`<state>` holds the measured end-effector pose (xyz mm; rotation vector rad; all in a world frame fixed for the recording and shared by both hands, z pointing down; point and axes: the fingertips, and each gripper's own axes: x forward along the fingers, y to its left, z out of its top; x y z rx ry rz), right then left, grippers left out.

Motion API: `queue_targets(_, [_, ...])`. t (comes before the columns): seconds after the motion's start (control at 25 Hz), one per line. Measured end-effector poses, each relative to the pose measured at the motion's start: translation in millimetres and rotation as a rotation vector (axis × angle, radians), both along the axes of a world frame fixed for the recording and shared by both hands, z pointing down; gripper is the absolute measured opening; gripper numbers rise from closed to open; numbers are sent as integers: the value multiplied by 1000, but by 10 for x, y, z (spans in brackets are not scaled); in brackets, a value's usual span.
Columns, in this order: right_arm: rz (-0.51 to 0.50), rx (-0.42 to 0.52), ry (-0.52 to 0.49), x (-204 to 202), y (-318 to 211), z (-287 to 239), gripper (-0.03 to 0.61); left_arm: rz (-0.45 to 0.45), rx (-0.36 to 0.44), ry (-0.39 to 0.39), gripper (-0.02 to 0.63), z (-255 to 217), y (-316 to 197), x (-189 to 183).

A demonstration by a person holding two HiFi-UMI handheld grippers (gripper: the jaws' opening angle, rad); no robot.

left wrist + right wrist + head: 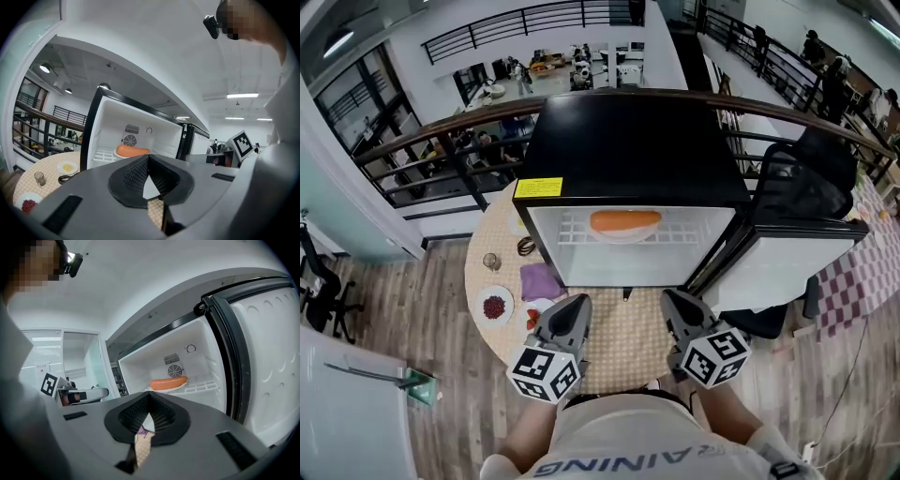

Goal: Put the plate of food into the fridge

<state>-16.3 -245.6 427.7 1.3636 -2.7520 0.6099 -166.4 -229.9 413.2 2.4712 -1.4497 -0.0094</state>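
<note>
Item 1: plate of food [623, 225], 1 orange sausage-shaped piece, sat on the wire shelf [572, 230] inside the fridge [637, 141], mid-shelf, probably for steady support.

Door [787, 267]: open at the right.

Left gripper [572, 302], right gripper [675, 300]: jaws pressed together, empty, low over the surface [623, 347], judged clear of the door's swing.

Yellow label [538, 187]: unreadable.

Shirt print: "AINING", partial.

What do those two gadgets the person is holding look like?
The left hand-held gripper and the right hand-held gripper are grey wedges tapering to dark ribbed jaws. Each carries a white cube with black square markers. The person wears a pale shirt with grey lettering.
</note>
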Motion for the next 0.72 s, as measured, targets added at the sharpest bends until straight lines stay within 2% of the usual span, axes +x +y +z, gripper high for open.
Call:
queue_targets(0.24, [10, 8, 4, 58, -11, -30, 21, 0, -13, -4, 9, 48, -40, 4])
queue_targets(0.48, [-9, -38, -37, 10, 17, 40, 20, -5, -24, 17, 9, 69, -55, -27])
queue_targets(0.72, [-18, -51, -35, 13, 17, 75, 20, -4, -35, 15, 9, 110, -29, 4])
